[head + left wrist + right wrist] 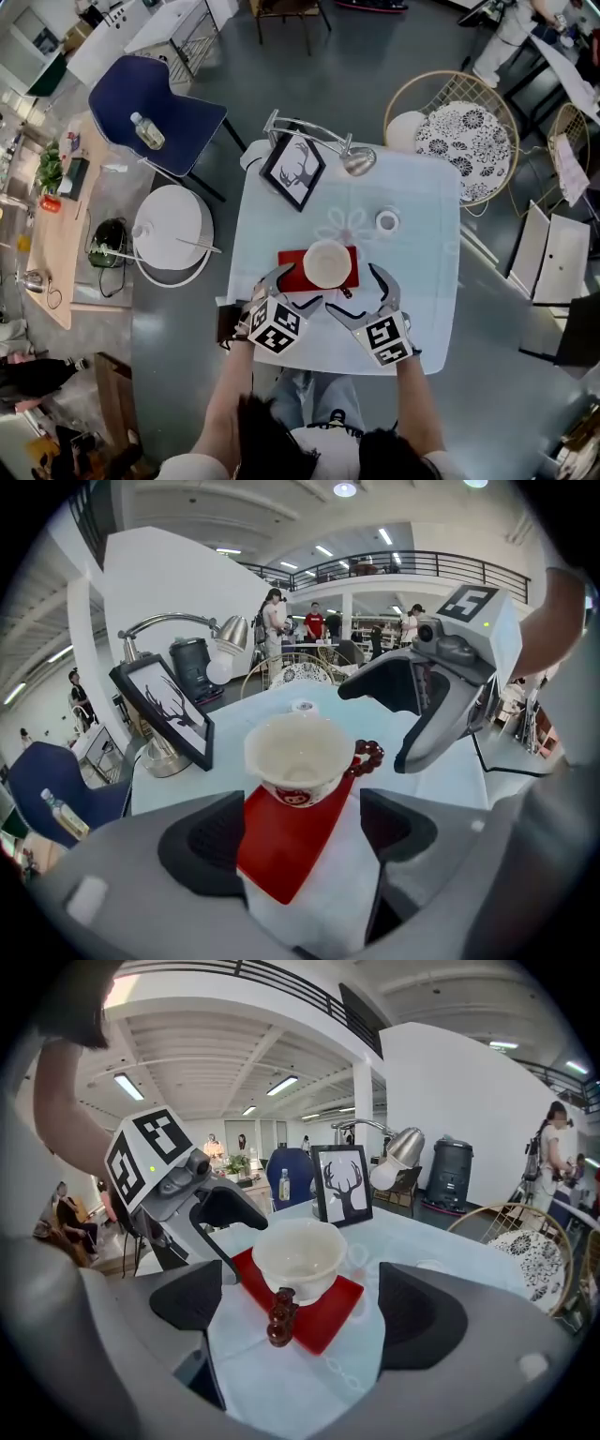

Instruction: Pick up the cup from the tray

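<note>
Here, nearest the person, both bare forearms are reaching forward over the near edge of the tabletop [422, 281], each angling inward so the two tools are converging on one spot. The left tongs [300, 834] are gaping wide with nothing in their grip, only the near left corner of the red tray [286, 846] lying between the jaws. The right tongs [300, 1314] are standing just as wide and are likewise holding nothing, and a short string of dark red beads [278, 1314] is lying ahead of them.

Just beyond, the white cup [327, 263] is sitting upright on the tray, near the middle of the tabletop, and neither tool is touching it. I am judging this to be the approach step, with the grasp not yet made. The next move is calling for one pair to advance until its jaws are straddling the cup, avoiding the beads, then close and lift straight up.

Farther off, a roll of tape [387, 221], a framed deer picture [292, 171] and a desk lamp [356, 161] are standing clear.
</note>
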Demonstrator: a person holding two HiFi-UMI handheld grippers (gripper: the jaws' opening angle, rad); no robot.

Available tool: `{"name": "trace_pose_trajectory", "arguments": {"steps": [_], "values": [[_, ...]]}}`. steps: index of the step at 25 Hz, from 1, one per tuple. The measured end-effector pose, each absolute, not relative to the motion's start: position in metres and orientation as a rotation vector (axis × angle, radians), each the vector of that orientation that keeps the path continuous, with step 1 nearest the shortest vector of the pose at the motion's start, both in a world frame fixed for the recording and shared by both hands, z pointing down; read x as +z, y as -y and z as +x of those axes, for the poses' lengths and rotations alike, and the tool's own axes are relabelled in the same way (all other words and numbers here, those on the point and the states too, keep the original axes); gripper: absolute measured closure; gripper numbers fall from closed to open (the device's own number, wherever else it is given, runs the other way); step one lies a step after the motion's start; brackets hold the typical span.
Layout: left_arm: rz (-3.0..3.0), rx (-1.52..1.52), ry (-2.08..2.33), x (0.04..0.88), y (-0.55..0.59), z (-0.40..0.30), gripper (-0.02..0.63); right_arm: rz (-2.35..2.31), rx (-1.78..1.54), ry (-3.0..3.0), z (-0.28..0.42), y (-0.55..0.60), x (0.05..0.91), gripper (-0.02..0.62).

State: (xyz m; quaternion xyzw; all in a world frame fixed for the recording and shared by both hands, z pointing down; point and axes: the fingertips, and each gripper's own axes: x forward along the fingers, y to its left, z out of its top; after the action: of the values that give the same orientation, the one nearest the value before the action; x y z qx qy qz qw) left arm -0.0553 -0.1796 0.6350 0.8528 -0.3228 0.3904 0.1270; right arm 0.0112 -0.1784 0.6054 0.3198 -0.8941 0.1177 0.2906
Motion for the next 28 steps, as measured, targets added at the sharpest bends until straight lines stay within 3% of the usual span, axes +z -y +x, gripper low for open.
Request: {"name": "trace_pose_trajectory", "arguments": {"steps": [14,20,22,28], "values": [[2.520,1.332,0.847,0.650,0.189,-0.048,0.223,0.647,0.231,2.339,-0.004,0.202,0.642,0.071],[2.519,1.475,0.798,0.656,0.197,-0.045,0.239,0.526,0.196,2.319,-0.012,0.206,0.650,0.115],[2.518,1.485,0.797,0.656,0.198,-0.044,0.243,0.502,0.199,2.318,-0.014,0.203,0.650,0.169],[2.519,1.447,0.796,0.651,0.201,-0.043,0.287,0.497,0.207,2.317,-0.011,0.204,0.650,0.173]]}}
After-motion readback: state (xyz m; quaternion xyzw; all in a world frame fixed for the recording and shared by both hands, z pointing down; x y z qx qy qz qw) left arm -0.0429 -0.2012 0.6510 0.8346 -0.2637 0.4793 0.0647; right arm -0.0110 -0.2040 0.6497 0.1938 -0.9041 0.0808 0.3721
